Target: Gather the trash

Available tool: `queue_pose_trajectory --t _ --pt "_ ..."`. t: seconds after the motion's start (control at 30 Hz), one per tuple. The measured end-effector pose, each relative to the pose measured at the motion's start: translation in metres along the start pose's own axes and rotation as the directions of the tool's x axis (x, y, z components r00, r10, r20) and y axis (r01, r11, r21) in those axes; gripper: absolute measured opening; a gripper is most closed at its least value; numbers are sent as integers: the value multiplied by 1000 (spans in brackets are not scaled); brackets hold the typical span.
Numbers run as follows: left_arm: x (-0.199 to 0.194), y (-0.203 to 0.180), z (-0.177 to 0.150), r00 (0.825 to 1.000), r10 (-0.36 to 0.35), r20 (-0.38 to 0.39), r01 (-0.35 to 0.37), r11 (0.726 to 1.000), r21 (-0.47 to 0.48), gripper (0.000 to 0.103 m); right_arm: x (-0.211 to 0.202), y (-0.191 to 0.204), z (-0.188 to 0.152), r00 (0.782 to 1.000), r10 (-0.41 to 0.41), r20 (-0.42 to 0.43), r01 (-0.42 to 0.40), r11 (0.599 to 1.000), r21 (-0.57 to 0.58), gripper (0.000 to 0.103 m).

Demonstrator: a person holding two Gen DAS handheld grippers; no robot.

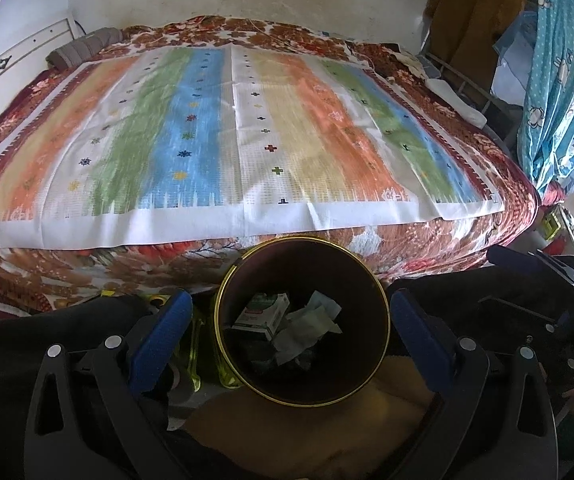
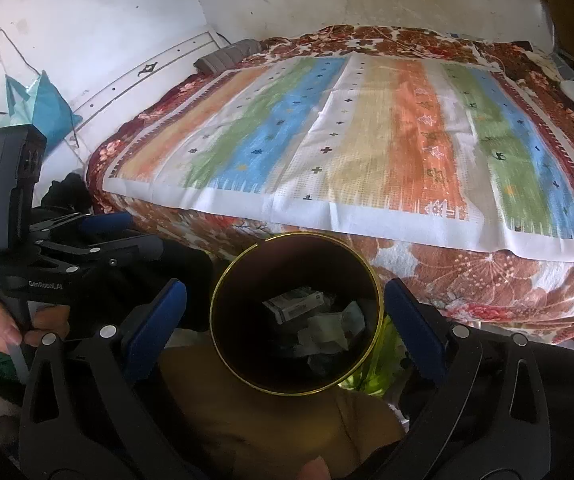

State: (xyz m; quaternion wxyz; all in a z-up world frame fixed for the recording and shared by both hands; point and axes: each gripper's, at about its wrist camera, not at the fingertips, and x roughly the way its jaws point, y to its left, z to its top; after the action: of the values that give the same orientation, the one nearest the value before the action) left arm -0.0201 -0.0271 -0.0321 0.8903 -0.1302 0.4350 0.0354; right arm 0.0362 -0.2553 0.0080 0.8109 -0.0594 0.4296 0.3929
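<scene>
Below, both grippers (image 1: 287, 320) (image 2: 285, 312) spread empty, bin (image 1: 383, 316) shadowed, trash (image 1: 299, 324) indistinct

Right tongs (image 2: 285, 312) gape over the bin (image 2: 247, 376) (trash (image 2: 323, 326) inside).

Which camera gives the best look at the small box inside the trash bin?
The left wrist view: the box is brighter, its green-and-white face visible in the bin. The right wrist view shows it darker, with less detail.

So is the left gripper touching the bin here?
Apart. In the left wrist view the left gripper is open and empty, and floor shows between each blue pad and the bin rim.
</scene>
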Motion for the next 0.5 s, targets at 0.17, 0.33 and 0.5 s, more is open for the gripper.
queue_pose_trajectory --t 0.17,0.33,0.5 --pt "1 0 0 1000 -6 0 6 1000 7 97 1 1 0 1000 4 -2 -4 1000 -2 94" --pt "2 0 -1 1000 -4 -2 4 1000 8 97 3 4 0 1000 16 -12 -16 1000 -17 94" --pt "6 0 -1 1000 -3 -6 3 1000 -4 97 4 4 0 1000 22 -10 -22 1000 -8 94"
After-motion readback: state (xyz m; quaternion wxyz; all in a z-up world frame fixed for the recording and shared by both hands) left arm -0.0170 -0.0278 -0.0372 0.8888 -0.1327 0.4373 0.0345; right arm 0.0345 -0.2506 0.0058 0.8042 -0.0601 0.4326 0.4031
